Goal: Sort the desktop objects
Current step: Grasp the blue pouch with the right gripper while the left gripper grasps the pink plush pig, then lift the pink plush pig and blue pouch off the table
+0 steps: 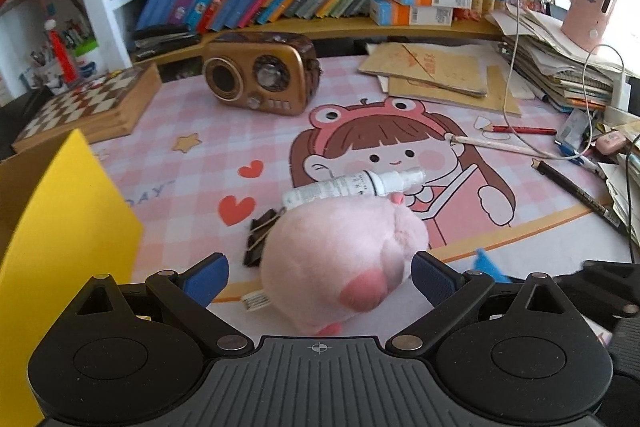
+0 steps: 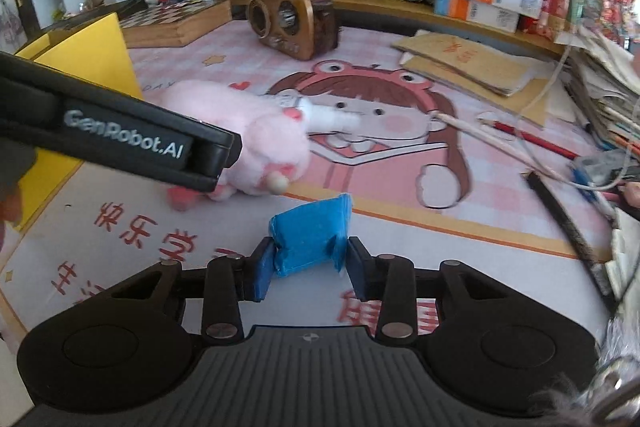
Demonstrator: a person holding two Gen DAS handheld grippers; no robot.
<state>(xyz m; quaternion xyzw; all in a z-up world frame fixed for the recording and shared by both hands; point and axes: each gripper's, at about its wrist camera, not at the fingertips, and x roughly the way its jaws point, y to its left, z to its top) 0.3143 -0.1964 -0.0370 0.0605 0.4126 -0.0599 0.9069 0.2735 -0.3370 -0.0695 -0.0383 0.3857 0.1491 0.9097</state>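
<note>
My left gripper (image 1: 320, 277) has wide-open jaws straddling the pink plush toy (image 1: 340, 259) dead ahead, while my right gripper (image 2: 308, 261) jaws pinch the blue packet (image 2: 310, 235).

Pink plush toy (image 1: 340, 259): round, fluffy, lying on the desk mat (image 1: 192, 131) near its front edge. White spray bottle (image 1: 352, 185): on its side, touching the plush's far side, nozzle pointing right. Black binder clips (image 1: 260, 235): beside the plush's left. Blue packet (image 2: 310, 237): crumpled, upright, at the mat's front border. Pencils (image 1: 520, 130) lie toward the right edge.
</note>
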